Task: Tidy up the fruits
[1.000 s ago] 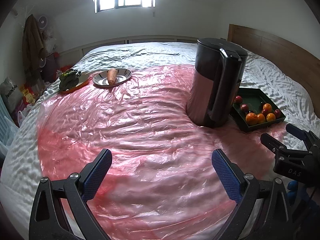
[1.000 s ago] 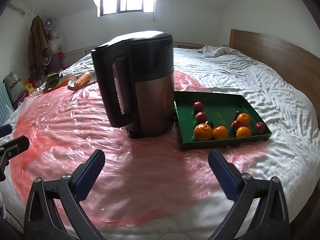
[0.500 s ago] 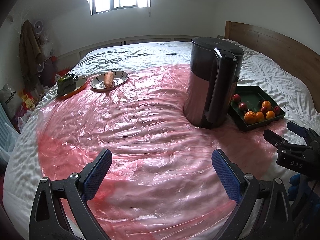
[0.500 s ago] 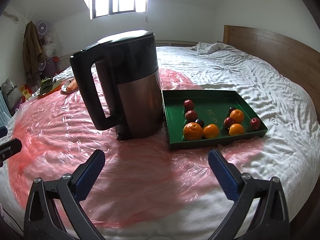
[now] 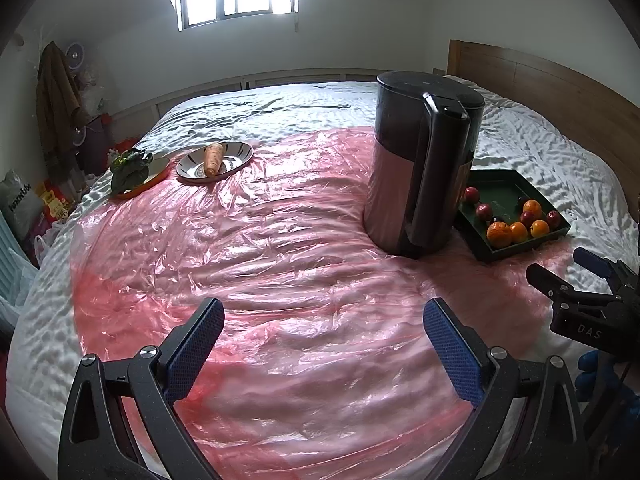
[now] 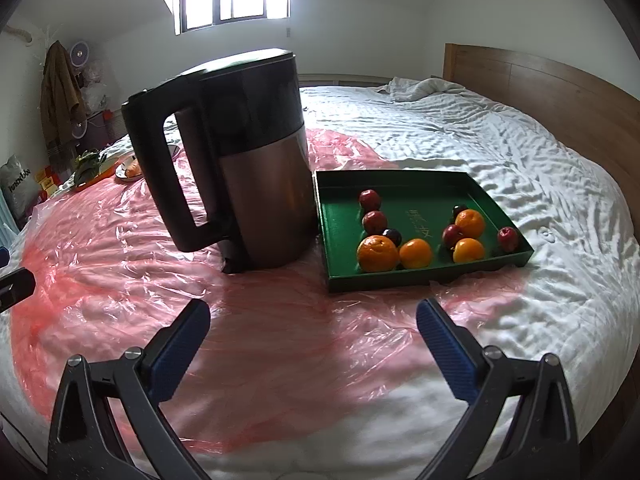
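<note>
- My right gripper (image 6: 312, 344) hangs with its blue pads wide apart and nothing between them, low over the pink plastic sheet (image 6: 256, 340), short of the green tray (image 6: 420, 278).
- My left gripper (image 5: 324, 344) is just as spread and empty, over bare sheet well to the left of everything I need; I would keep it out of the right one's path, since the two sit near each other and could knock.
- The fruit is all in the tray: four oranges, the largest (image 6: 377, 253) at the near edge, several small red fruits such as the one (image 6: 369, 199) toward the back, and a dark one (image 6: 393, 235) tucked against the big orange.
- They lie touching in clusters, so I judge a pad coming down on one would nudge its neighbours and set them rolling; round fruit can also squirt out of a flat-padded grip if I close off-centre.
- The tray sits on soft bedding, partly on the sheet; pressing its rim could tip it and slide the fruit to one side.
- The kettle (image 6: 240, 160) stands just beside the tray's left wall, on the same yielding mattress. A sideways sweep toward the back-left fruit could strike it, and I doubt it stands firmly there.
- The sheet is slick and wrinkled; a dragging fingertip could snag it and shift the tray with it.
</note>
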A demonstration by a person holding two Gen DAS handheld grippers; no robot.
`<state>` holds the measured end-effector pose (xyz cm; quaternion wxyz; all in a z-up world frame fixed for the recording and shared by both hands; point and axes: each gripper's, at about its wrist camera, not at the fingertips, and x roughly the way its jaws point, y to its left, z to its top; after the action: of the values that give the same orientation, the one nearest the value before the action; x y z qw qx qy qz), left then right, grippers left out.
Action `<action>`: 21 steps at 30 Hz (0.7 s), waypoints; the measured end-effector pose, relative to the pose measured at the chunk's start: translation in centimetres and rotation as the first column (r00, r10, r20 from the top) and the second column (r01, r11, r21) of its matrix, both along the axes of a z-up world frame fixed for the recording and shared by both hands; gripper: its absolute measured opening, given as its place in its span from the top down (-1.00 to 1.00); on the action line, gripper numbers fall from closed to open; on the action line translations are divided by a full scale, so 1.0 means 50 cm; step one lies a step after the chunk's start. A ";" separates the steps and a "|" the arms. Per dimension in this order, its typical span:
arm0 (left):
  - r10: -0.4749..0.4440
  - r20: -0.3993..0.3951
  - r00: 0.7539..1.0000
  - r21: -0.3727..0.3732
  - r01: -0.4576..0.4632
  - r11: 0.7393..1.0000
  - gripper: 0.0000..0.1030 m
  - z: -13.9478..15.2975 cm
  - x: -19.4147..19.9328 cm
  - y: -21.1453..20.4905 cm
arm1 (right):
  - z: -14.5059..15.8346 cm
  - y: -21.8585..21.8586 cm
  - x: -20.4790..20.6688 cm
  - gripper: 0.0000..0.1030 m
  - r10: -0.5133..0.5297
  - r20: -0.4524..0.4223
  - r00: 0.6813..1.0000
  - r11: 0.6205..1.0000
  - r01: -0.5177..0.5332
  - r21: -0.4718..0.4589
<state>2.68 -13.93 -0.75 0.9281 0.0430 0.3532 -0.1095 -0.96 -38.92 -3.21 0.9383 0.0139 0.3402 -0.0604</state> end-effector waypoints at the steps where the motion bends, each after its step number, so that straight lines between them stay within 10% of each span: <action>1: -0.001 0.000 1.000 -0.002 0.001 1.000 -0.91 0.001 -0.001 -0.001 | 0.000 -0.001 0.000 -1.00 0.000 0.000 1.000 1.000 0.000 -0.001; 21: -0.051 -0.003 0.999 0.008 0.051 0.999 -0.91 -0.004 -0.010 -0.050 | -0.008 -0.040 -0.008 -1.00 -0.027 -0.004 1.000 1.000 0.027 0.004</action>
<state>2.17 -16.40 -0.94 0.9243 0.0557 0.3539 -0.1317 -1.36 -40.94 -3.61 0.9367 0.0204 0.3421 -0.0721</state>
